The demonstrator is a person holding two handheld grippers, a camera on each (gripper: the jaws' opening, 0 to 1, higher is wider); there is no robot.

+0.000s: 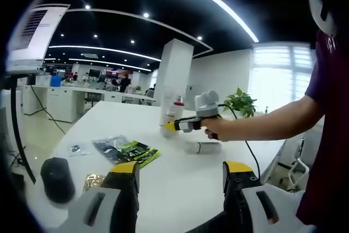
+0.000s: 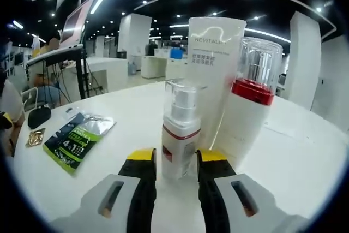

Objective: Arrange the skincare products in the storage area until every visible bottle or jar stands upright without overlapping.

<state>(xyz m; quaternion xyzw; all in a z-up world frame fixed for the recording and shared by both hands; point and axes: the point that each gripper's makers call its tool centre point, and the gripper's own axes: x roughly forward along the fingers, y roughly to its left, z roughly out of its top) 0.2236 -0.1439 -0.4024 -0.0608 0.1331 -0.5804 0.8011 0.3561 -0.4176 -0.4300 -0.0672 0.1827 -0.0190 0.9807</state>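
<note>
Upright, pump bottle (image 2: 179, 135) points up.

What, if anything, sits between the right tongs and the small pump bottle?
Nothing visible does: the small clear-capped pump bottle with a red-and-white label stands upright on the white table right between the right tongs, whose jaws flank its base.

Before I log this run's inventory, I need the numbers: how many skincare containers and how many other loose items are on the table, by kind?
Pump bottles: 2 (small one, red-collared one)
Tall white tube: 1
Container lying on its side: 1
Green sachet pack: 1
Gold sachet: 1
Clear packet: 1
Black round object: 1
Total: 8
</note>
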